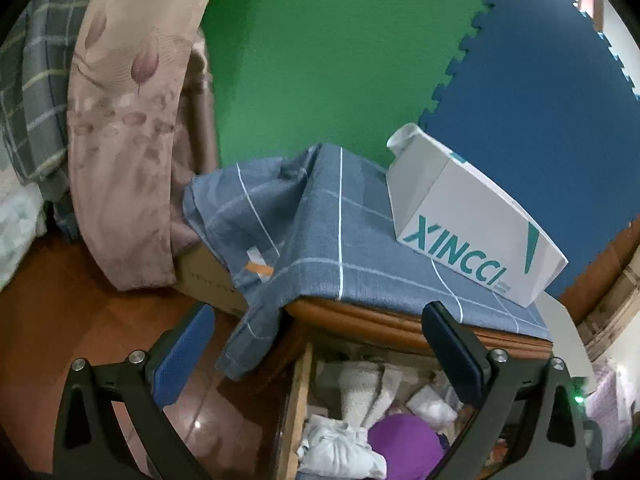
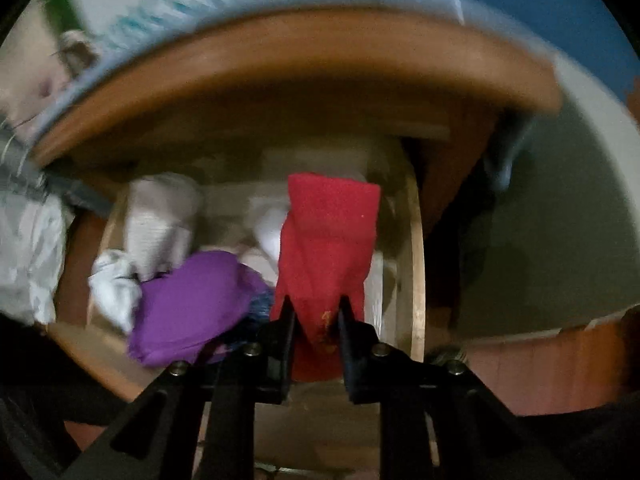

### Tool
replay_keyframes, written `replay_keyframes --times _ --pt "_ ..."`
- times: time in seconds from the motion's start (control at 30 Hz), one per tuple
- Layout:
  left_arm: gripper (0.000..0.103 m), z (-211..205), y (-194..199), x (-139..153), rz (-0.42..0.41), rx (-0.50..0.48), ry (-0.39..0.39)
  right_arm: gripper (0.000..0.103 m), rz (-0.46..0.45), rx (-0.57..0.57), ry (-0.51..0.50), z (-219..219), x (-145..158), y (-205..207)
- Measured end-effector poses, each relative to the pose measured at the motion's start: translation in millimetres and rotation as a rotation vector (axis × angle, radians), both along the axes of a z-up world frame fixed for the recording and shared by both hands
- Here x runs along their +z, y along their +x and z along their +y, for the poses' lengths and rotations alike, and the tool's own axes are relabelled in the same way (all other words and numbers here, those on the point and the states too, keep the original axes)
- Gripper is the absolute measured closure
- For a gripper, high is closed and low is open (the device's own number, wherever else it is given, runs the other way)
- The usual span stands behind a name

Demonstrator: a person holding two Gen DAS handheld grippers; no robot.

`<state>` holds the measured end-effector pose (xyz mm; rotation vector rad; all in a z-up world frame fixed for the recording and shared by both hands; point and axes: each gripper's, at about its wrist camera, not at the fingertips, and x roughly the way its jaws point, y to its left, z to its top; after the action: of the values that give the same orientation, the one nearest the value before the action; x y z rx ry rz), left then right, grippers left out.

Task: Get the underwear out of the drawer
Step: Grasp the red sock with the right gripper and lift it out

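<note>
The left hand-held gripper (image 1: 320, 364) points gently downward with its jaws spread wide apart, its 2 blue-padded fingers (image 1: 182, 360) gripping nothing. The right hand-held gripper (image 2: 316, 320) tilts steeply downward, its 2 black fingers (image 2: 286, 320) drawn close together and clamped on a piece of red underwear (image 2: 328, 248) that hangs from between them. The right wrist view is blurred.

The right gripper (image 2: 316, 316), at six o'clock, clamps a red garment (image 2: 328, 248) that hangs above the open wooden drawer (image 2: 416, 264). Toward eight o'clock lies a purple garment (image 2: 188, 304); white cloths (image 2: 116, 288) sit near nine. The picture is blurred.
</note>
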<state>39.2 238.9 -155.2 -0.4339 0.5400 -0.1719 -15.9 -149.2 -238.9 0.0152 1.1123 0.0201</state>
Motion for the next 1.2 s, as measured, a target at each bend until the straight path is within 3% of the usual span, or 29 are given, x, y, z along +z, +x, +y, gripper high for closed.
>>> replay_keyframes --times 0.2,0.43,0.57,0.67,0.87,1.0,1.2 --pt "0.001 -7.2 -6.3 6.2 -0.058 0.014 0.080 0.084 -0.167 0.096 -0.051 25.4 60.3 -18.9" --pt "0.001 -10.7 -5.6 2.7 -0.047 0.023 0.134 0.084 -0.323 0.139 -0.091 45.4 119.7 -28.6" --pt "0.001 -10.4 -7.9 3.2 -0.057 0.035 0.146 0.086 -0.425 0.110 -0.114 41.9 164.0 -34.7" --pt "0.001 -12.5 -8.8 3.1 -0.058 0.020 0.153 0.101 -0.496 0.066 -0.130 33.8 202.0 -35.1" --pt "0.001 -19.4 -13.8 5.0 -0.081 -0.006 0.175 0.101 -0.621 0.034 -0.142 31.6 271.9 -24.5" --pt "0.001 -18.1 -13.4 2.4 -0.062 -0.014 0.179 0.101 -0.520 0.088 -0.079 23.7 262.8 -16.5" --pt "0.001 -9.1 -9.1 -1.5 -0.024 -0.012 0.109 0.101 -0.238 0.133 -0.049 1.2 149.0 -13.4"
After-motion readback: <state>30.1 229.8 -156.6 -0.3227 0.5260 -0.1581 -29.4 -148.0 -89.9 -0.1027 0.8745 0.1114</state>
